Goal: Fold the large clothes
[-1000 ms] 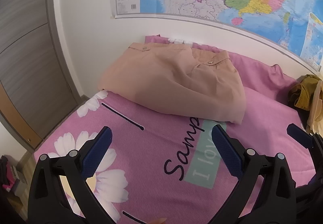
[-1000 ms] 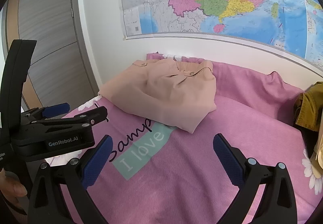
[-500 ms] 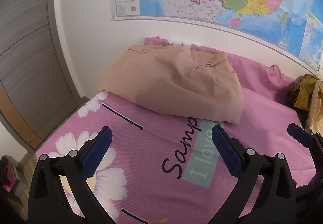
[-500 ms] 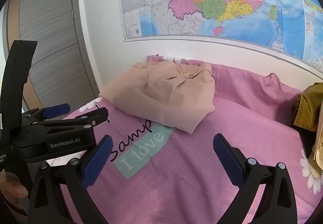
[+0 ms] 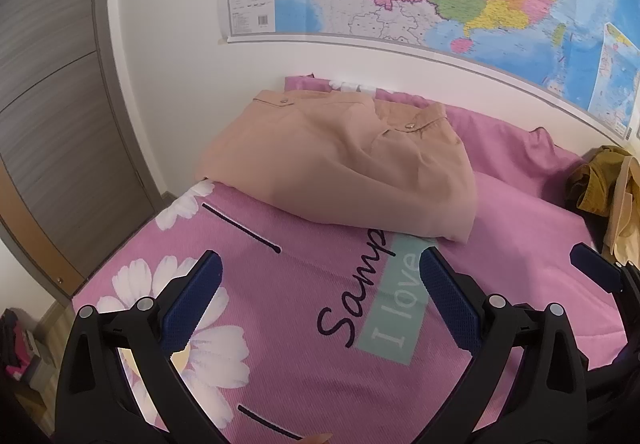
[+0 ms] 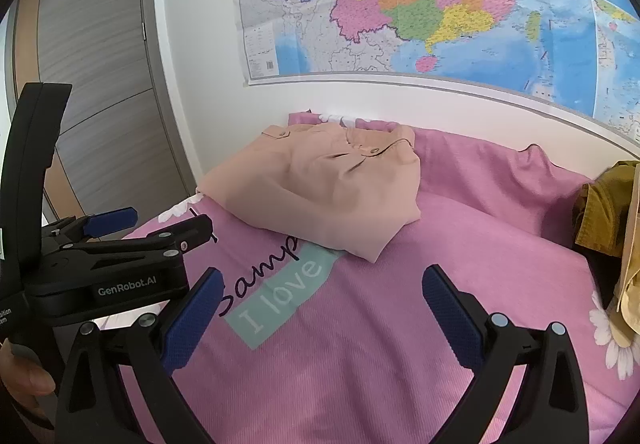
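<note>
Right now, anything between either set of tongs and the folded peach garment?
Nothing visible. Both the left tongs and right tongs are open and empty, with only bare pink bedspread between them and the folded peach garment. The mustard clothes lie off to the right, out of the path.

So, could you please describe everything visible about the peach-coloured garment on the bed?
The peach-coloured woven garment lies folded in a soft, rounded stack at the far end of the pink floral bedspread, near the wall. Two button tabs show along its far edge. Its near corner overlaps the bedspread's printed lettering. Neither open gripper touches it.
</note>
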